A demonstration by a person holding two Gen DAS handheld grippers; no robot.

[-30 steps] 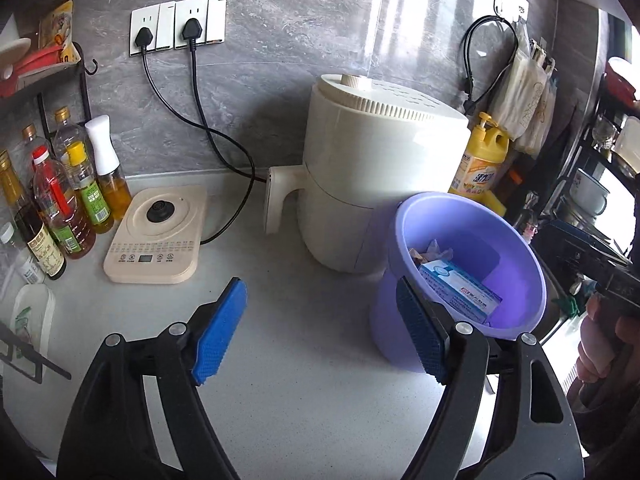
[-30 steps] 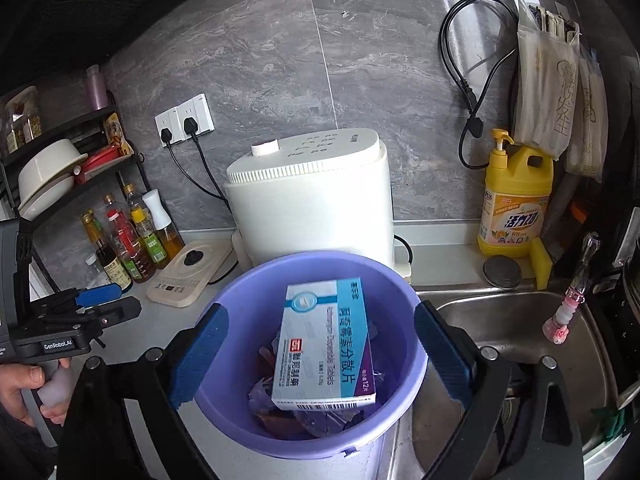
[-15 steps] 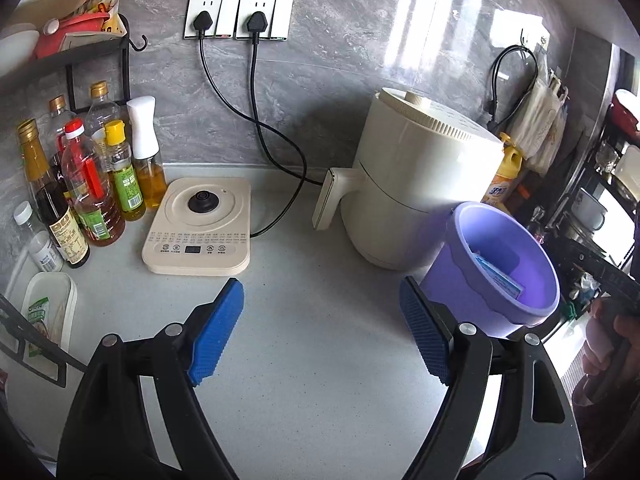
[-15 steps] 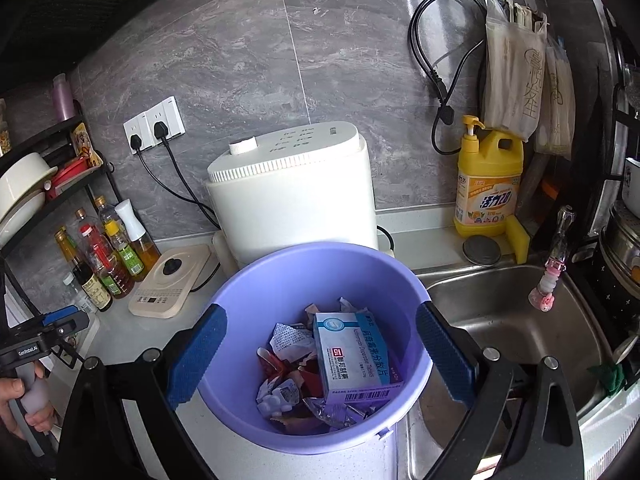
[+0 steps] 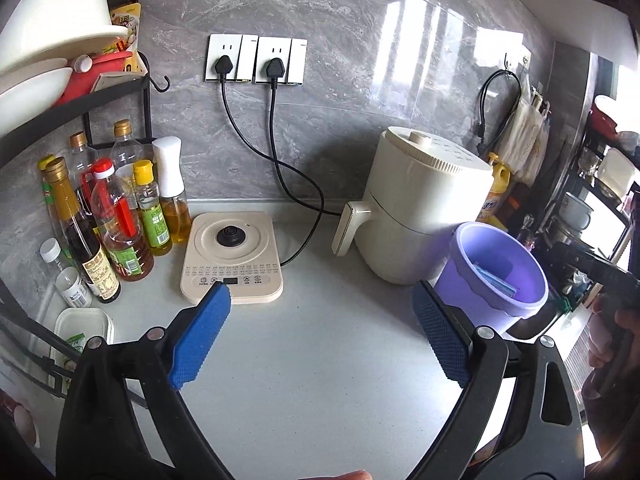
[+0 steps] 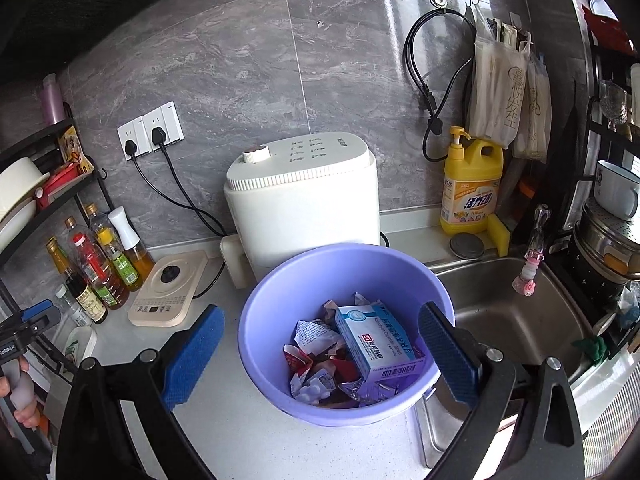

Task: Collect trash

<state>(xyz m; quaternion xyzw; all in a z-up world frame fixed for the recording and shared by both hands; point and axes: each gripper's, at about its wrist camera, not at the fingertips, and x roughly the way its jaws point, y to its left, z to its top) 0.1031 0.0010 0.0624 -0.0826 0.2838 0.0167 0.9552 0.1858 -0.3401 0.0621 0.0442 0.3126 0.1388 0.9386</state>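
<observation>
Standing on the pale speckled bench (image 6: pixel 224 440) just beside the steel sink (image 6: pixel 516 320), a round lilac plastic bucket (image 6: pixel 280 320) holds the collected trash: a light-blue and white cardboard medicine box (image 6: pixel 376 344) lying tilted on crumpled red, white and silver wrappers (image 6: pixel 316 364). The right hand-held gripper (image 6: pixel 320 354) hangs above the bucket's mouth with its blue-padded jaws spread wide to either side of the rim, gripping nothing. The left hand-held gripper (image 5: pixel 322 332), seen in its own camera, hovers over a bare stretch of bench with nothing between its blue pads (image 5: pixel 200 340); its jaws have just been opening and stand wide apart. From that view the bucket sits to the right, in front of a cream-white air fryer with a round dial on top (image 5: pixel 424 208), and the medicine box shows inside it. Left of the fryer lies a flat cream induction base with a black centre knob (image 5: pixel 232 256), and further left a cluster of oil and sauce bottles (image 5: pixel 116 216) stands against the grey marble wall under a black wire shelf (image 5: pixel 80 96) of white bowls. Two black plugs fill the white wall sockets (image 5: pixel 256 58). A yellow pump bottle of dish soap (image 6: pixel 472 184) stands at the back edge of the sink
</observation>
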